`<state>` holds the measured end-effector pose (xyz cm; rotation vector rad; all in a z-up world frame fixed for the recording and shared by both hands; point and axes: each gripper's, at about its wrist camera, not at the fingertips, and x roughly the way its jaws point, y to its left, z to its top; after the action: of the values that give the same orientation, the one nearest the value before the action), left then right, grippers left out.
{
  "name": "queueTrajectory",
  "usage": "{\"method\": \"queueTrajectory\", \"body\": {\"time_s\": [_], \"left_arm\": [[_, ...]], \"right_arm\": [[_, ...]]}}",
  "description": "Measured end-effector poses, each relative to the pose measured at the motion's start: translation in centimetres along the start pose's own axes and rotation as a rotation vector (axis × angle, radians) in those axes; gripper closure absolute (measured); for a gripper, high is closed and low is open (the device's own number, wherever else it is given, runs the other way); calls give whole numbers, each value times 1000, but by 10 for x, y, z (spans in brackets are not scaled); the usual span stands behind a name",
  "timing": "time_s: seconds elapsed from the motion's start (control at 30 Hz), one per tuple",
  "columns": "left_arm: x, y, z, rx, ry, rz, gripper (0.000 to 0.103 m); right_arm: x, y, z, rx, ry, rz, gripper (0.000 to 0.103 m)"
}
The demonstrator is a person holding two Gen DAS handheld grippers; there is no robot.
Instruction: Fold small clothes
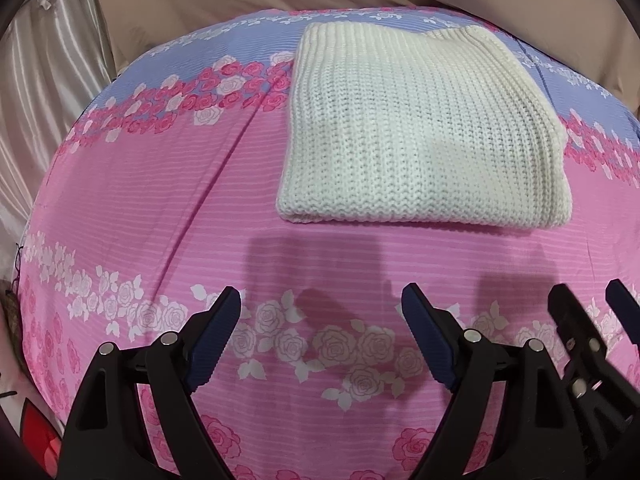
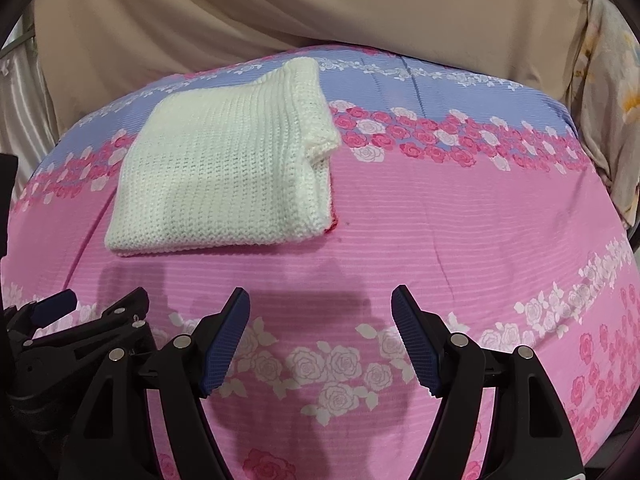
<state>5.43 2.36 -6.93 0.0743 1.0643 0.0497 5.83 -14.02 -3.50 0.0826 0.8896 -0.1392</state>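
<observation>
Left gripper [image 1: 321,300] and right gripper [image 2: 320,300] hover side by side, tilted down, jaws wide, empty, short of the folded knit [image 1: 420,136].

Folded knit [image 1: 420,128] on bedsheet [image 1: 180,208], ahead of both tongs; curtain [image 2: 240,8] behind.

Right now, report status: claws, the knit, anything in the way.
Left claw open, empty. Right claw open, empty. White knit garment folded flat on the floral sheet, clear of both claws. Nothing between claws and knit.
</observation>
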Motion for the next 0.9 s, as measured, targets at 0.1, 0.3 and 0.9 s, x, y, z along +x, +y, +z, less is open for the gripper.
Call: {"method": "queueTrajectory", "body": {"time_s": [0.1,0.3,0.9], "left_arm": [[-1,2,0,8,-3,-4,23],[-2,6,-1,-3,-3,-5,23],[-1,6,5,23,16,-10,19]], "right_arm": [[-3,2,-1,-14,-11,-11,32],[-5,4,-1,-8,-10,-16,32],[-5,8,2,-11,1,-3,32]]}}
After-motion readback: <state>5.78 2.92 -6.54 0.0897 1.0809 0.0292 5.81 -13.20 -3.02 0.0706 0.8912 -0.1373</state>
